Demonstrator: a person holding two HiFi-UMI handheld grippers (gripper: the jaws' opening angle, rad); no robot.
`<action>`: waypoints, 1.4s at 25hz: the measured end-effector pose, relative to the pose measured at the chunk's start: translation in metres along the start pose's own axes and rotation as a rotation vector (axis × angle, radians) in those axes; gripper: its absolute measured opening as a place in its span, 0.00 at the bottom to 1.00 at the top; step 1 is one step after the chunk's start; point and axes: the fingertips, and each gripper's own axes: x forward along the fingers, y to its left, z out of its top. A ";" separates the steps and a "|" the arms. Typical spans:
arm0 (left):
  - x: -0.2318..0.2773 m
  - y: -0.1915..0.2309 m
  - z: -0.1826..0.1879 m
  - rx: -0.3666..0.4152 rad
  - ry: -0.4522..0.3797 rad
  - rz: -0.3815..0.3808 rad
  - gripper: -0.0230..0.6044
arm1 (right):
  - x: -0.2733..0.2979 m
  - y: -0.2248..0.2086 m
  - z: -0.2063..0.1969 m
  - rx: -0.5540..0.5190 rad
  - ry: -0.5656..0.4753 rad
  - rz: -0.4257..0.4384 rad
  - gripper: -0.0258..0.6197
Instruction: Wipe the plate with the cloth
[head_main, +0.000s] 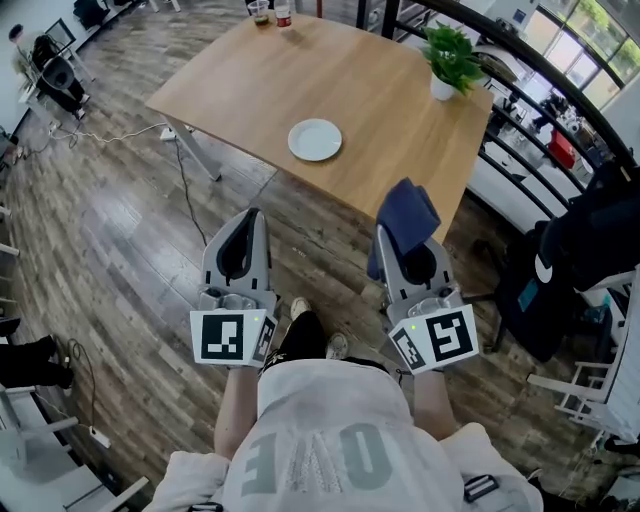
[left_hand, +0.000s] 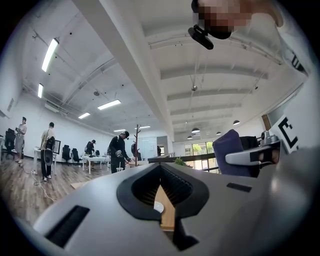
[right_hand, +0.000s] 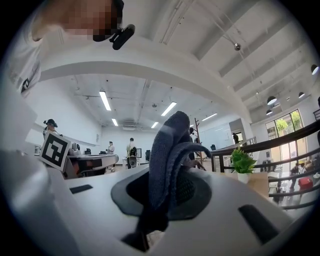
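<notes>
A white plate (head_main: 315, 139) lies on the wooden table (head_main: 370, 70) ahead of me, near its front edge. Both grippers are held level above the floor, short of the table. My right gripper (head_main: 388, 232) is shut on a dark blue cloth (head_main: 405, 218), which bunches up out of its jaws (right_hand: 167, 160). My left gripper (head_main: 252, 216) is shut with nothing in it; in the left gripper view the plate (left_hand: 158, 206) shows small through the hole behind its closed jaws. The cloth (left_hand: 227, 150) also appears at that view's right.
A potted plant (head_main: 450, 58) stands at the table's far right corner, two cups (head_main: 270, 12) at its far edge. A black railing (head_main: 520, 110) runs along the right. A cable (head_main: 185, 190) trails over the wood floor. People stand at desks (left_hand: 95, 157) far off.
</notes>
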 end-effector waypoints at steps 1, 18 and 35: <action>0.005 0.005 -0.003 -0.003 0.003 0.007 0.05 | 0.007 0.000 -0.002 -0.005 0.006 0.008 0.13; 0.197 0.153 -0.029 -0.041 -0.012 -0.032 0.05 | 0.227 -0.061 -0.002 -0.035 0.032 -0.049 0.13; 0.312 0.167 -0.130 -0.222 0.296 -0.095 0.24 | 0.312 -0.127 -0.027 0.009 0.132 -0.033 0.13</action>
